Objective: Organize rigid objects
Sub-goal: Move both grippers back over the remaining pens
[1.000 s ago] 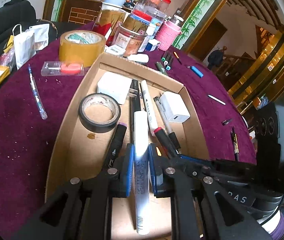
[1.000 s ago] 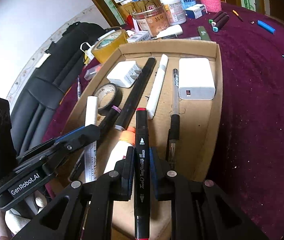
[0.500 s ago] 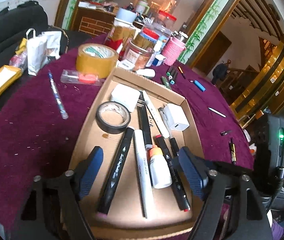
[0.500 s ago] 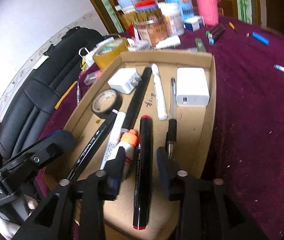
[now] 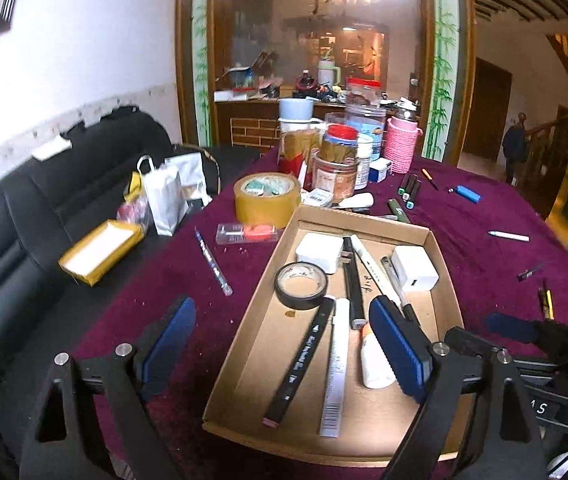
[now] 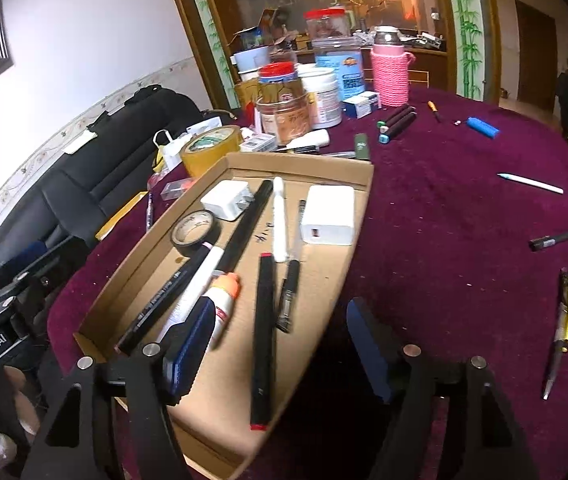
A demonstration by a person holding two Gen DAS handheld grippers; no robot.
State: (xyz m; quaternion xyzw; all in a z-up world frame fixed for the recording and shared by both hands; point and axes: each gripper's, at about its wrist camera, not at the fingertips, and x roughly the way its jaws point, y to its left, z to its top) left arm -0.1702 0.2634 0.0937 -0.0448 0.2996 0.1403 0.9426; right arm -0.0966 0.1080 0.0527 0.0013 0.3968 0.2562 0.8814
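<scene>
Sofa-side notepad [image 5: 100,255] — left cam only

Both grippers are matte black frames with triangular cut-outs and round silver screws. Their fingers [image 5: 400,354] carry ribbed blue pads. One body reads "GenRobot.AI" in white lettering.
</scene>
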